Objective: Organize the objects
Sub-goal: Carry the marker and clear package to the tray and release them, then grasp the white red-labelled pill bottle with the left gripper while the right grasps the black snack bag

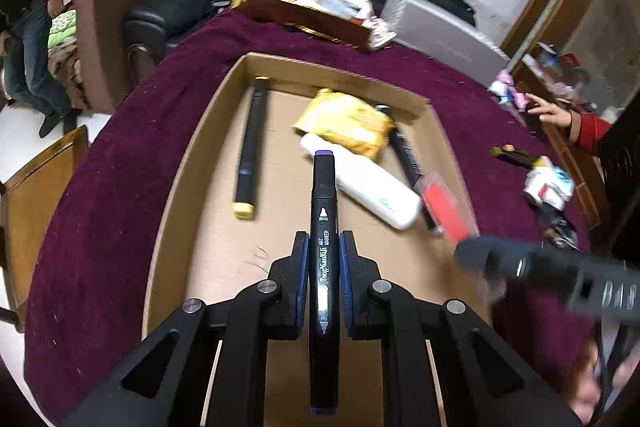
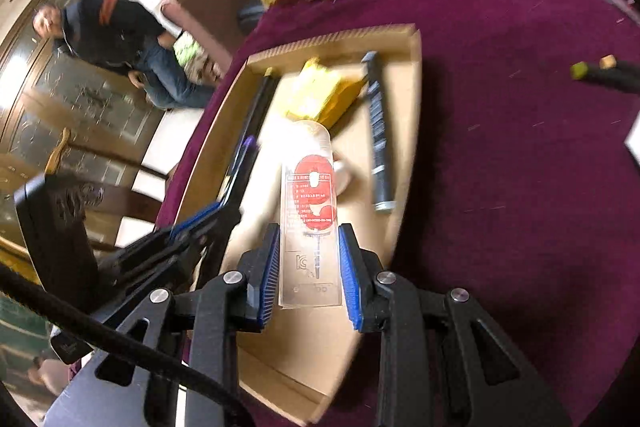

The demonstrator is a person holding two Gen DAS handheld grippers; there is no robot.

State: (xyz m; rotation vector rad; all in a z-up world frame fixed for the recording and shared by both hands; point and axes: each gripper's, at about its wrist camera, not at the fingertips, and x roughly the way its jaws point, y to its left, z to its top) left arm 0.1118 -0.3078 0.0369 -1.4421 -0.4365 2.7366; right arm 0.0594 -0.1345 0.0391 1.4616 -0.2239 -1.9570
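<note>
A: What can't you make out here?

B: In the left wrist view the right tongs (image 1: 472, 251) are a dark smear, and the red-and-clear packet (image 1: 448, 207) in them is blurred, its print unreadable. The black marker (image 1: 408, 159) in the cardboard tray (image 1: 192, 163) is partly hidden under the yellow pouch (image 1: 348, 123).

A: And the other camera?

B: The whole right wrist view is streaked. The white bottle (image 2: 344, 175) is mostly hidden behind the packet. The left tongs (image 2: 236, 183) are blurred. A marker (image 2: 600, 75) on the desk (image 2: 520, 147) is cut off by the right edge.

A: The small items by the far edge?

B: Too small to tell.
</note>
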